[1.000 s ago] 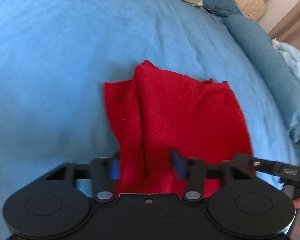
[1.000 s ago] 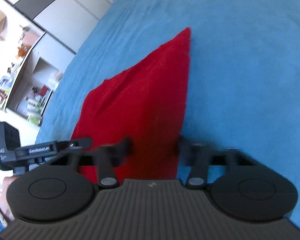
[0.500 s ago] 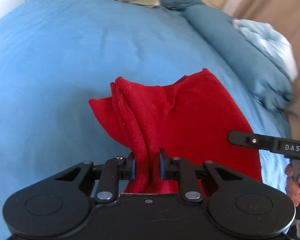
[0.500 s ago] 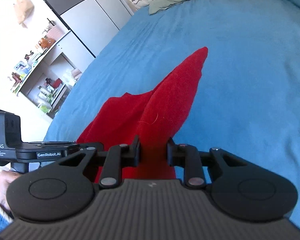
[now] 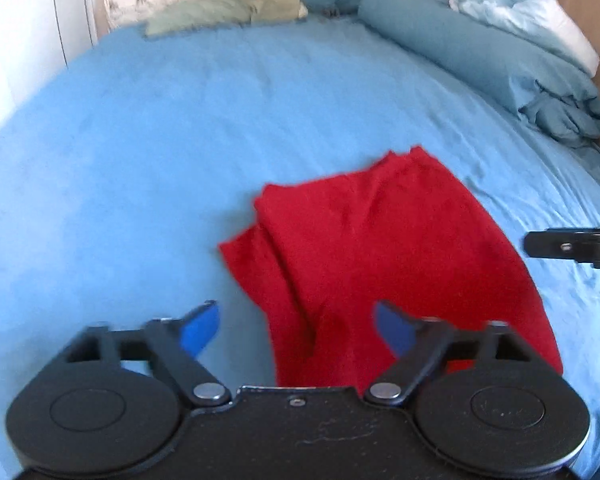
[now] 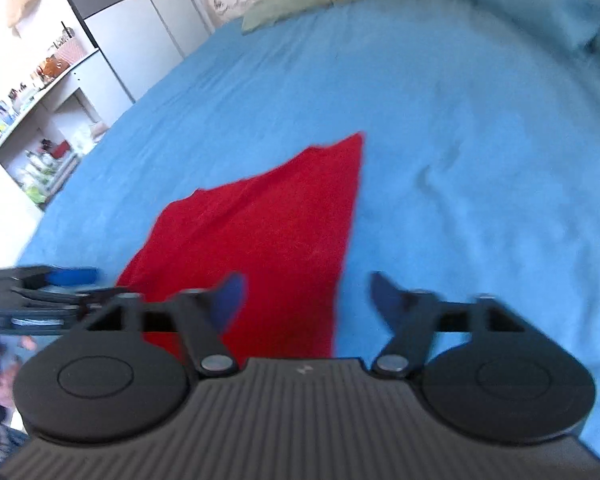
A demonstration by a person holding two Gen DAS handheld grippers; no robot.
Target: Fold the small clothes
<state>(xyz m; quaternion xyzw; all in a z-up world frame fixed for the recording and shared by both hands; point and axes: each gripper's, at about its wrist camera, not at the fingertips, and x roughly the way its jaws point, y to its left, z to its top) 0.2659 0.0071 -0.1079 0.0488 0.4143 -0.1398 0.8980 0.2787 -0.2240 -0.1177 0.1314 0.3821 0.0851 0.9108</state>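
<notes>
The wide bed in its light blue sheet (image 5: 180, 140) carries the red knit garment (image 5: 380, 248), lying partly folded near the close edge. The left tool (image 5: 296, 326) and right tool (image 6: 306, 294) have just sprung wide, holding nothing. The person should smooth the bunched left edge before regripping.

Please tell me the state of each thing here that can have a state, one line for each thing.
red cloth: lying loose on the bed, partly folded, layers bunched at its left edge, not gripped.
left tool: open, jaws just opened, pads clear of the cloth.
right tool: open, jaws just opened, nothing pinched.
blue sheet: spread over the bed, lightly wrinkled.
</notes>
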